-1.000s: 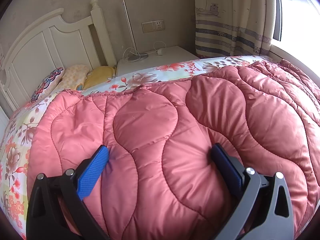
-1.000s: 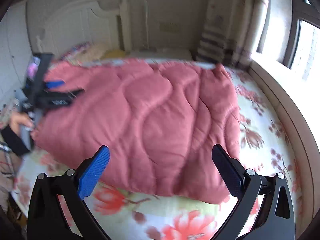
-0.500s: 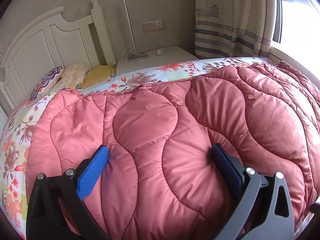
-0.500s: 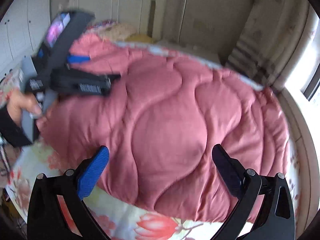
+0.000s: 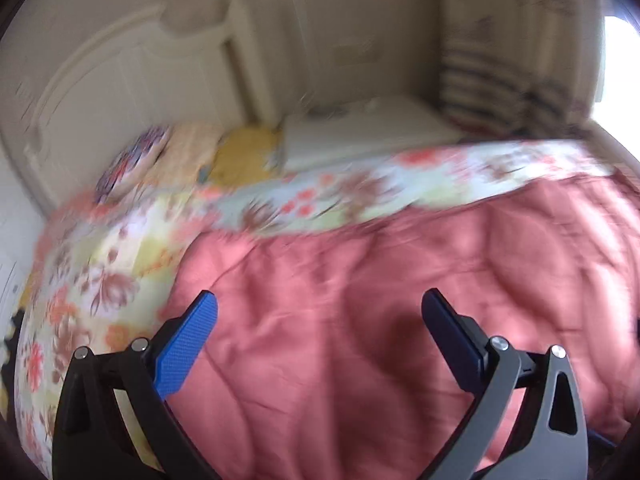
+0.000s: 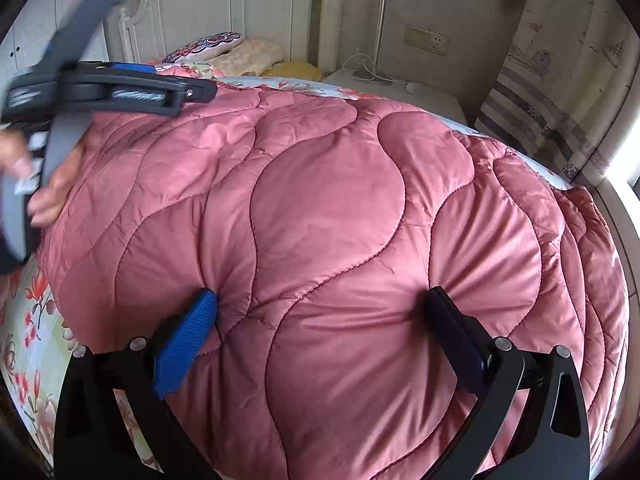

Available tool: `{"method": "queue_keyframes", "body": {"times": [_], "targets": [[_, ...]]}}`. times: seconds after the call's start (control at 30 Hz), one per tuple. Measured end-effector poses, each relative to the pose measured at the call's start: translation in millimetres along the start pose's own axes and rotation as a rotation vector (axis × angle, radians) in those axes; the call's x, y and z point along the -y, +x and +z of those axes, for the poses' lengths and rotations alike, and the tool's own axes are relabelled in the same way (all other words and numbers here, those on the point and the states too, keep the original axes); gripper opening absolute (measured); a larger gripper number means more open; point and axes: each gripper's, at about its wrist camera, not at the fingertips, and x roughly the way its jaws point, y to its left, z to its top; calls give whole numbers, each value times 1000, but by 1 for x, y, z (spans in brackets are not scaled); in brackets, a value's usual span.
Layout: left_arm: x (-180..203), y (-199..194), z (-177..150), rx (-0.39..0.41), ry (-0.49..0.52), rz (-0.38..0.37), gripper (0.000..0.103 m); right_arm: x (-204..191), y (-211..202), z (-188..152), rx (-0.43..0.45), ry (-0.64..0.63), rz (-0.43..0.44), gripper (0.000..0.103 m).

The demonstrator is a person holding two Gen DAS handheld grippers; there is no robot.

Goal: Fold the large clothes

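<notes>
A big pink quilted garment [image 6: 328, 200] lies spread in a thick mound over the bed. My right gripper [image 6: 320, 296] is open, both fingertips pressed into the near part of the padding, which bulges between them. In the left wrist view, blurred by motion, the same pink garment [image 5: 380, 320] fills the lower right. My left gripper [image 5: 319, 300] hovers open over its left part with nothing between the pads. From the right wrist view the left gripper [image 6: 188, 84] shows side-on above the garment's far left corner, held by a person's hand [image 6: 52, 196].
A floral sheet [image 5: 100, 280] covers the mattress and shows left of the garment. Pillows [image 6: 240, 52] lie against the white headboard [image 6: 224, 4]. A white nightstand [image 6: 400, 88] with a cable and a patterned curtain [image 6: 560, 80] stand at the far right.
My right gripper has moved in close and now digs its fingertips into the garment. My left gripper has swung left and lifted, so more floral sheet shows; its view is blurred.
</notes>
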Motion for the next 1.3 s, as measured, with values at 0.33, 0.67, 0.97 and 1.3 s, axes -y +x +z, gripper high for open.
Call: {"method": "queue_keyframes", "body": {"times": [0.33,0.67,0.97,1.3], "targets": [[-22,26,-14,-41,-132,-49,101,14,-32,5,41,-39,67,98],[-32,26,-19,-44,-159,-80,101,167,-3,62,-19,256,-112,98],[-33,33,-20,-61,-178,-112,101,185,56,46,-116,305,-72,99],[-34,34,-19,-66,-172,-107,101,190,13,39,-51,398,-53,98]]}}
